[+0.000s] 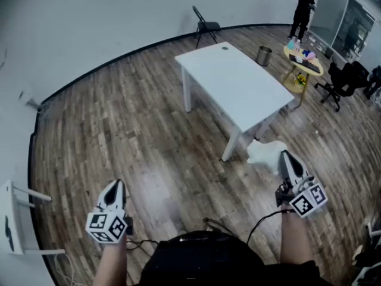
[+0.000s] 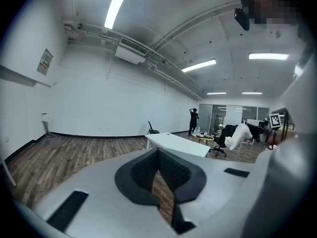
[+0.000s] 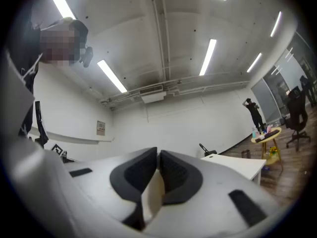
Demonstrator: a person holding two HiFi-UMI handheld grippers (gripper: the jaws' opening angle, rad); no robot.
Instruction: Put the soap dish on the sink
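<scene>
A white soap dish (image 1: 265, 151) hangs over the wooden floor by the near corner of the white table, with my right gripper (image 1: 286, 158) shut on its edge. In the right gripper view a pale sliver of the dish (image 3: 154, 195) shows between the closed pads of the right gripper (image 3: 158, 157). The left gripper view catches the same dish (image 2: 241, 134) in the air at the right. My left gripper (image 1: 114, 190) is held low at the left, and in its own view the left gripper (image 2: 158, 155) is shut with nothing in it. No sink is in view.
A white table (image 1: 238, 85) stands ahead on the wooden floor, with a folding chair (image 1: 204, 25) and a metal bin (image 1: 264, 55) behind it. Farther right are a round yellow table (image 1: 303, 64) with small items, a standing person (image 1: 303, 11) and office chairs (image 1: 342, 79). A white rack (image 1: 12, 225) is at my left.
</scene>
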